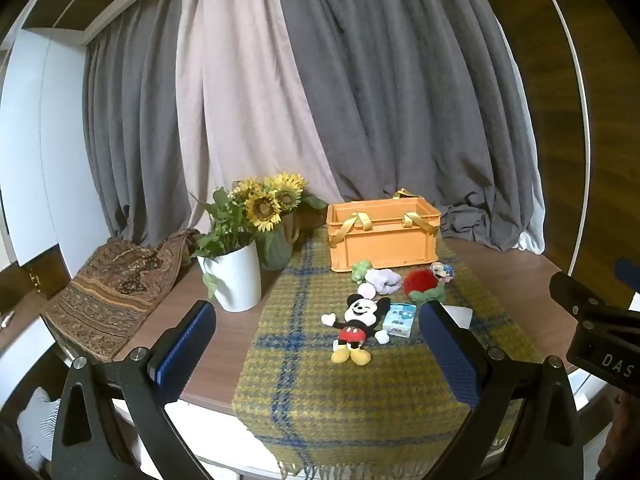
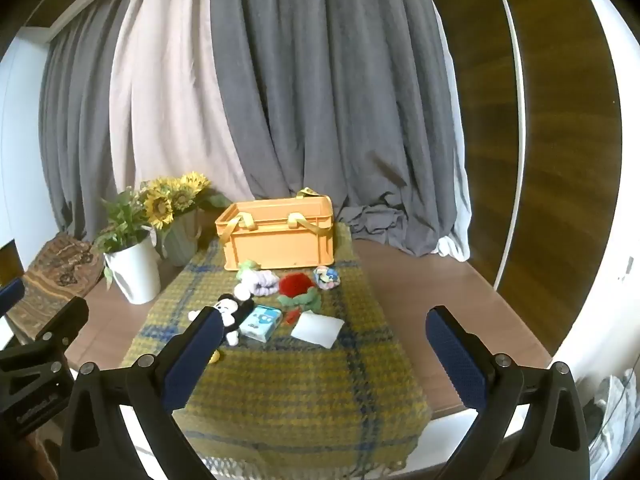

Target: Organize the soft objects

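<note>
Tongs on the left (image 1: 316, 344) are seen spread wide and empty, held back above the near end of the plaid cloth (image 1: 320, 396) on the worktop (image 1: 228, 332). Straight ahead, between the two fingers, the mouse toy (image 1: 357, 328) is laid on its back, its long axis running roughly away from the camera, feet nearest. Beyond it, small soft toys (image 1: 384, 281) are clustered just in front of the orange crate (image 1: 382, 236).

From the right wrist, the right tongs (image 2: 324, 352) are likewise spread wide, nothing held. Here the mouse toy (image 2: 230, 312) is found off to the left, partly hidden behind the left finger, with a blue packet (image 2: 260, 322) and a white square (image 2: 317, 329) just beside it. The left tongs are judged the better lined up for the mouse toy; the orange crate (image 2: 280, 242) is the likely destination.
</note>
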`<move>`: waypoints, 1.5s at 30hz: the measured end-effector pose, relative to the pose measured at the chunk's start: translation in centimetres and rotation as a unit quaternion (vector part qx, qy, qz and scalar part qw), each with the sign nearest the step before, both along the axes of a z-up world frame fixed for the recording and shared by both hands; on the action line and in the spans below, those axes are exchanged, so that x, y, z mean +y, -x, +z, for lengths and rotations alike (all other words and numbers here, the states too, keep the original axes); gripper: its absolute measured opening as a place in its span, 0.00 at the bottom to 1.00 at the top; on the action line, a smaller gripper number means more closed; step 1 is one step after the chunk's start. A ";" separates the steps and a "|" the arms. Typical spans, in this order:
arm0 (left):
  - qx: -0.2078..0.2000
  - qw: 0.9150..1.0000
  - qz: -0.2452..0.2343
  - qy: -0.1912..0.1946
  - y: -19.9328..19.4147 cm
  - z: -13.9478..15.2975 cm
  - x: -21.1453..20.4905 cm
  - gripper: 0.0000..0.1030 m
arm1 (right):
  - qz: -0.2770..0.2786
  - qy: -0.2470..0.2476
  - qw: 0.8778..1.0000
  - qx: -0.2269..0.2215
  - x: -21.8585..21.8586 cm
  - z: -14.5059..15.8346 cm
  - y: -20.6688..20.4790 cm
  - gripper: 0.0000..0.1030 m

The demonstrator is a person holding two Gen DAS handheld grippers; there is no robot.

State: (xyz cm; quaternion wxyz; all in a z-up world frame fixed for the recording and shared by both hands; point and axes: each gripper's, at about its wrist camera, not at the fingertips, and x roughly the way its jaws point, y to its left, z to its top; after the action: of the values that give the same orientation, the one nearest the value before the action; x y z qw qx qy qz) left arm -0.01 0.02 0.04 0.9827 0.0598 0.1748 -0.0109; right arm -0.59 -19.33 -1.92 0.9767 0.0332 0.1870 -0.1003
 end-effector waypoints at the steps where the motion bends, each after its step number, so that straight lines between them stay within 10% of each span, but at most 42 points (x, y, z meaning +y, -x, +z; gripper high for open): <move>1: -0.001 1.000 0.002 0.000 0.0 0.0 0.0 1.00 | 0.000 -0.001 1.000 0.001 -0.1 0.0 0.0 1.00; 45: -0.018 1.000 0.000 -0.014 -0.4 0.9 -0.8 1.00 | 0.005 -0.001 1.000 -0.007 -0.4 0.3 0.4 1.00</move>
State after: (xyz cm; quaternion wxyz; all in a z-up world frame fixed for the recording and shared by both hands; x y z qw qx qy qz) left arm 0.38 -0.77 0.90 0.9847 0.0742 0.1573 -0.0073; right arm -0.94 -19.72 -1.58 0.9783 0.0344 0.1807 -0.0950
